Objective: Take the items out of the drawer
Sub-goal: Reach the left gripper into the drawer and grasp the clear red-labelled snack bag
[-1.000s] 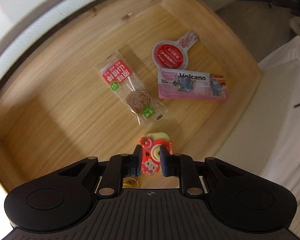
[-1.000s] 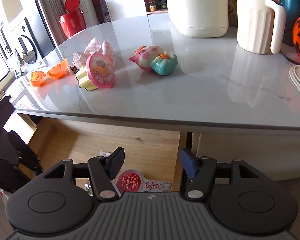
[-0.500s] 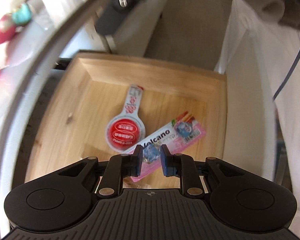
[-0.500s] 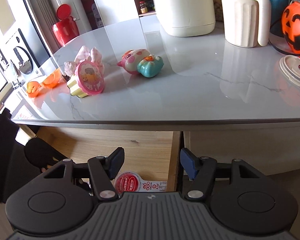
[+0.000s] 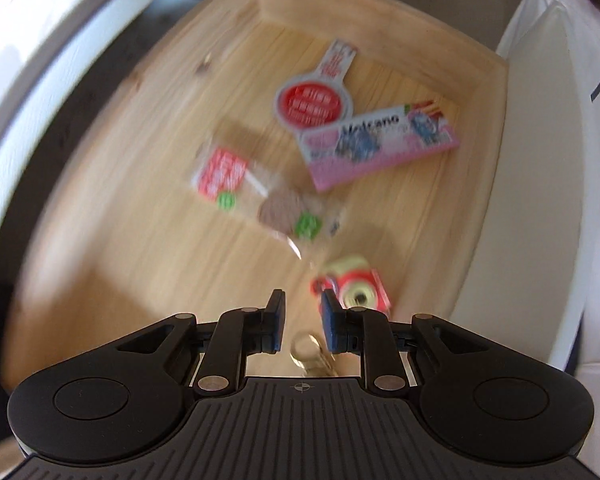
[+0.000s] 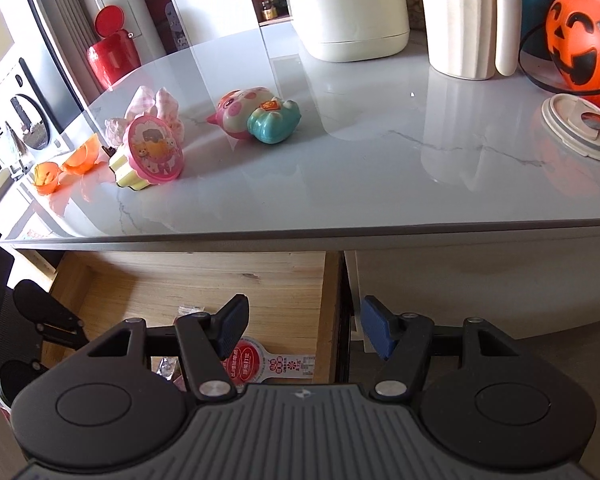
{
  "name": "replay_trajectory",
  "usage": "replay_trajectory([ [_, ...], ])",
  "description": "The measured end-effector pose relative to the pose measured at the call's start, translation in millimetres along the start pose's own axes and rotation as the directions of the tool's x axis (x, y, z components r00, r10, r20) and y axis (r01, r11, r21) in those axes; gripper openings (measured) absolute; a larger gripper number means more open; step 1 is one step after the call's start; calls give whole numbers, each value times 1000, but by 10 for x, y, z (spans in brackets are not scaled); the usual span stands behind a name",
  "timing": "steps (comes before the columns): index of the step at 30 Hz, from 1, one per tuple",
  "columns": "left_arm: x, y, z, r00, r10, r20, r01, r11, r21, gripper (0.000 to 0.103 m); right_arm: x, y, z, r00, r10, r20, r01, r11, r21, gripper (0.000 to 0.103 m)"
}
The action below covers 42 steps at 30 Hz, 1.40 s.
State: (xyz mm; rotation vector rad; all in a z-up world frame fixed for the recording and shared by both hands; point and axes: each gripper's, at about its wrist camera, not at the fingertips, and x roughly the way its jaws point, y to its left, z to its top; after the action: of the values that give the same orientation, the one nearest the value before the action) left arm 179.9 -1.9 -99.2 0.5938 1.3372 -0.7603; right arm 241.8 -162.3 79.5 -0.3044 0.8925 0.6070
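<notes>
Drawer point(image 5: 488, 184) items lie loose on its wooden floor: a red toy camera point(image 5: 358, 290) just past the left gripper point(image 5: 303, 312), whose narrowly parted jaws hold nothing. A gold ring point(image 5: 306, 350) shows in the gap between them (blurred view). I judge that closing now would miss the camera, which sits off to one side. The right gripper point(image 6: 302, 330) hangs open over the drawer's edge.
</notes>
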Motion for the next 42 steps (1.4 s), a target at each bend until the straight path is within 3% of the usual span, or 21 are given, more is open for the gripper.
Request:
replay_trajectory([
  [4,53,178,-80,998,-68,-6,67,992,-111,21,24,43,-9,1000,-2,-10,2,1000,-19,63],
  [8,152,356,-76,978,-207,13,205,957,-205,21,48,63,-15,1000,-11,-15,10,1000,-29,63],
  [19,283,228,177,961,-268,63,275,944,-183,20,96,85,-35,999,-20,-32,19,999,-50,63],
  [26,336,127,343,957,-287,51,291,946,-144,18,114,89,-35,999,-32,-36,30,998,-58,63],
  [29,270,144,317,969,-223,103,241,944,-226,19,114,89,-36,999,-35,-35,33,998,-58,63],
  [31,160,110,297,984,-96,150,132,958,-255,19,113,89,-36,999,-37,-34,35,998,-59,63],
  [34,17,90,269,980,71,185,-8,948,-318,19,113,91,-34,999,-41,-30,39,997,-64,63],
  [36,-2,142,276,976,112,188,-33,924,-381,19,111,99,-35,999,-43,-28,41,997,-69,63],
  [42,70,361,370,983,137,121,-63,875,-479,20,105,127,-40,998,-53,-21,51,995,-84,63],
])
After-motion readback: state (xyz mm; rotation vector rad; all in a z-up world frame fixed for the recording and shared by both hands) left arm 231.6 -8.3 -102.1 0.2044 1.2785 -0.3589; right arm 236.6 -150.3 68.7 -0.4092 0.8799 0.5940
